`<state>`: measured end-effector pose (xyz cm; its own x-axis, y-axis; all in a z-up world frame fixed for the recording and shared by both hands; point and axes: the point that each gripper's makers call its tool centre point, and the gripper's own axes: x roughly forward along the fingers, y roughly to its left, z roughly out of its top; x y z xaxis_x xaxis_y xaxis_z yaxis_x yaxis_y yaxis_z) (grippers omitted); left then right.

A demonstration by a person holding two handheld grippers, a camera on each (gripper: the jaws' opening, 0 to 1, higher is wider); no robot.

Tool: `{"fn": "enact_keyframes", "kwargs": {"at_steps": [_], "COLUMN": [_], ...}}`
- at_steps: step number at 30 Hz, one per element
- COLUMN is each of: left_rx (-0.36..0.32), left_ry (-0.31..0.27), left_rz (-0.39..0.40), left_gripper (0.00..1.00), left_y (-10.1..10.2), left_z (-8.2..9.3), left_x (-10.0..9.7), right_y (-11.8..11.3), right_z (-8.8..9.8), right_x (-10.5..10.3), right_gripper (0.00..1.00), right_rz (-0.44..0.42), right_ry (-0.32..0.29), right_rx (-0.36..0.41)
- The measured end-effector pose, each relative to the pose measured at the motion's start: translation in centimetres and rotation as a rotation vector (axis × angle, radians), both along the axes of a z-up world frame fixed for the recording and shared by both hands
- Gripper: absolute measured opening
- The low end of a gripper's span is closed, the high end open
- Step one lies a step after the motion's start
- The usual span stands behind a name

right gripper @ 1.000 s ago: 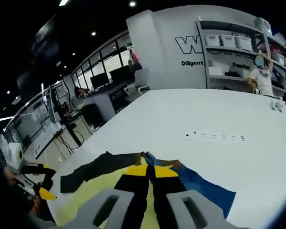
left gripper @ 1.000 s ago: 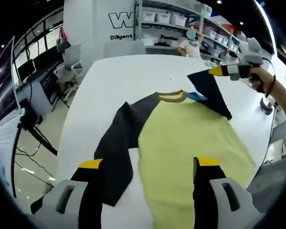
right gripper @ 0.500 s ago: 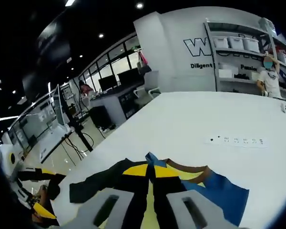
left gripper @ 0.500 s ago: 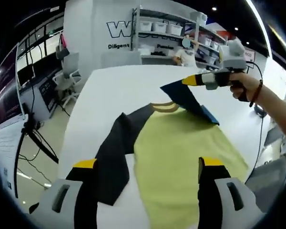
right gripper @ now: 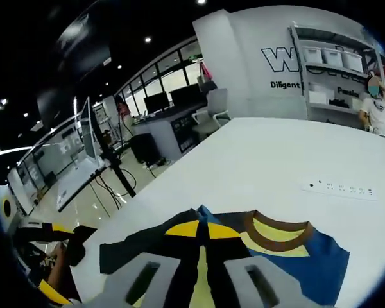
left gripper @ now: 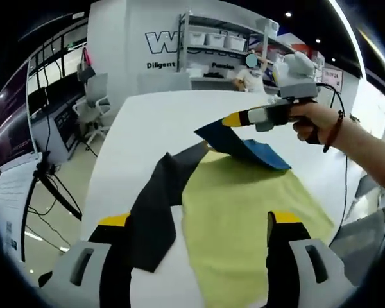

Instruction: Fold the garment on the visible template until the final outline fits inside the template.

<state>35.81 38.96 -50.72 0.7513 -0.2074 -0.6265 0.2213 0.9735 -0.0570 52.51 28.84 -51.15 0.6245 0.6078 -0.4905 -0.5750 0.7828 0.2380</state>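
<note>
The garment (left gripper: 244, 212) lies on the white bench (left gripper: 160, 122), directly ahead of the left gripper (left gripper: 196, 221) and partly between its two jaws. Its body is yellow-green, and a black sleeve (left gripper: 155, 212) lies flat on the bench, reaching toward the left jaw. The jaws of the left gripper are spread wide and hold nothing; the cloth passes under the gap between them.

Beyond these jaws, in the left gripper view, the right gripper (left gripper: 234, 119) comes in from the right, held by a person's hand (left gripper: 311, 122). Its jaws are pressed together and pinch a blue sleeve (left gripper: 240, 144), which is lifted off the bench and drawn over the collar end of the yellow body.

In the right gripper view, the right gripper (right gripper: 202, 230) has its yellow-tipped jaws closed on the dark cloth. Just past the jaw tips lies the brown collar (right gripper: 274, 232), with blue fabric (right gripper: 317, 269) to the right of the jaws and a black sleeve (right gripper: 138, 247) to their left. Farther ahead on the bench lies a white power strip (right gripper: 340, 188).
</note>
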Motion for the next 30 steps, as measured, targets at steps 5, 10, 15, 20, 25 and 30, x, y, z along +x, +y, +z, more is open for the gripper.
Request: {"fn": "enact_keyframes", "kwargs": {"at_steps": [5,10,15,20,25,30], "left_rx": [0.007,0.012,0.007,0.009,0.006,-0.013], "left_ry": [0.005,0.003,0.001,0.004,0.012,0.010], "left_rz": [0.020,0.032,0.040,0.037,0.042,0.063], "left_gripper": [0.85,0.84,0.83,0.82,0.82,0.81], "left_y": [0.6,1.0,1.4,1.5,1.7,2.0], "left_z": [-0.1,-0.1,0.0,-0.1,-0.3,-0.3], "left_x": [-0.3,-0.4,-0.5,-0.6,-0.9,-0.9], "right_y": [1.8,2.8,2.9,3.5,4.5,5.0], "right_z": [-1.5,-3.4,-5.5,-7.4,-8.8,-9.8], "right_x": [-0.5,-1.2,-1.8,-2.5,-3.8,-4.9], "right_gripper": [0.00,0.00,0.00,0.00,0.00,0.00], "right_rz": [0.041,0.079,0.113,0.149,0.215,0.249], "right_ry": [0.006,0.017,0.009,0.025,0.058,0.094], "right_rx": [-0.042,-0.091,-0.155,-0.163,-0.165,-0.168]}}
